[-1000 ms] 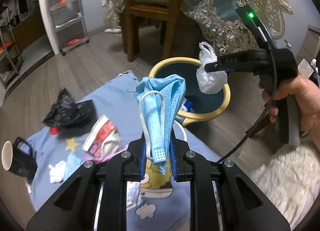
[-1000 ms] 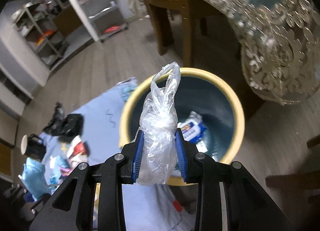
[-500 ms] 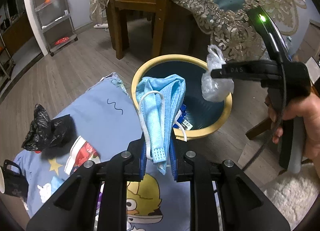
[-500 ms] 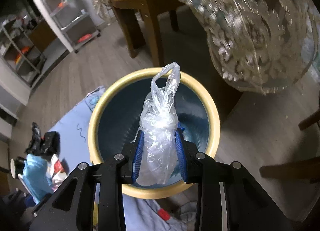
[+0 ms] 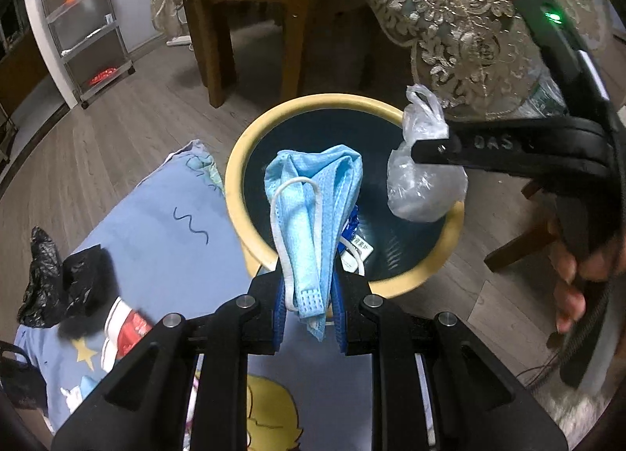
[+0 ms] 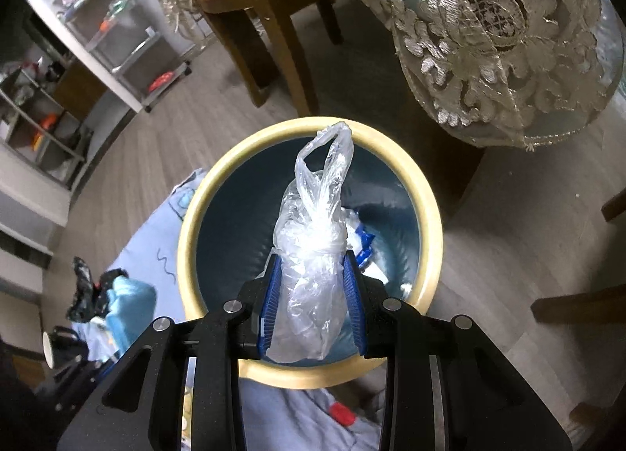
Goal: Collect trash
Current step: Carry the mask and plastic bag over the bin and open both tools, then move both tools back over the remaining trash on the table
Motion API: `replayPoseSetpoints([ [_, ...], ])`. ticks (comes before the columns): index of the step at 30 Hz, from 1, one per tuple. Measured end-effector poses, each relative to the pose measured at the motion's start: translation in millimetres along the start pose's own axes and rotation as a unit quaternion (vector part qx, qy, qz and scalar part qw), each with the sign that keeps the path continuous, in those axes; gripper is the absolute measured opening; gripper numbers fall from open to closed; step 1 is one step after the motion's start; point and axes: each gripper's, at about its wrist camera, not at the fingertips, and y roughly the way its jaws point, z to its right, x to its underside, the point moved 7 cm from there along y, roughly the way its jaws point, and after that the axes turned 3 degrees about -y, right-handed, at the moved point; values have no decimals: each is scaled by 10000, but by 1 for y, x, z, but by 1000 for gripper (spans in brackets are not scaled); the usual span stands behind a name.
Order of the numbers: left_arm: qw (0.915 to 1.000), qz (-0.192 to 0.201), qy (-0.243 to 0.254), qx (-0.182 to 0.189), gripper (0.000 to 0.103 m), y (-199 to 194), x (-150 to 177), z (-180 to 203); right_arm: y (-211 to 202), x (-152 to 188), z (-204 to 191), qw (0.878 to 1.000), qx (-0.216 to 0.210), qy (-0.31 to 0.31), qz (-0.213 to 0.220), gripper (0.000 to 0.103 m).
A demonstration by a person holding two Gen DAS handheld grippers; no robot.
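My left gripper (image 5: 309,294) is shut on a crumpled blue face mask (image 5: 313,212), which hangs over the near rim of a round bin (image 5: 250,146) with a yellow rim and dark blue inside. My right gripper (image 6: 313,294) is shut on a clear knotted plastic bag (image 6: 313,251), held above the bin's opening (image 6: 234,224). In the left wrist view the right gripper (image 5: 414,150) comes in from the right with the plastic bag (image 5: 422,185) over the bin's right side. Some wrappers (image 5: 358,251) lie in the bin's bottom.
A blue cartoon blanket (image 5: 156,224) lies on the wood floor left of the bin, with a black bag (image 5: 58,286), a red and white wrapper (image 5: 125,326) and a black mug (image 6: 58,345) on it. Behind stand a wooden chair (image 5: 242,1), a lace-draped table (image 6: 489,20) and a shelf cart (image 5: 86,28).
Both grippers moved closer over the bin and lower. The mask now hangs at the bin's near rim, and the plastic bag sits centred over the opening. Both grips are unchanged.
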Motion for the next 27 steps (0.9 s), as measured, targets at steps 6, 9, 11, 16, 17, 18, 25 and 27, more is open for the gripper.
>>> replayPoseSetpoints([
  [6,9997,214,57,-53,18,3,-22,2,-18,-12,-5,9988,-106,-46,482,35],
  [9,9991,429,-40,37,23,-3,-29,0,-29,-20,-4,9962,-154,-28,852,42],
  [11,9987,510,-81,30,51,-4,-29,0,-30,-22,-4,9961,-175,-20,870,59],
  [16,9987,472,-110,-140,70,-2,-22,-4,-30,-21,-2,9963,-109,42,856,78],
  [17,9987,474,-125,-163,73,-3,-20,-5,-29,-21,-3,9963,-102,63,851,79],
  [18,9985,491,-130,-179,74,-4,-19,-6,-28,-20,-2,9965,-104,90,819,79],
  [25,9983,501,-174,-255,77,-19,-6,-18,-30,-19,-9,9967,-127,81,794,85],
  [27,9980,523,-211,-274,77,-29,0,-22,-33,-19,-13,9965,-169,36,819,88],
])
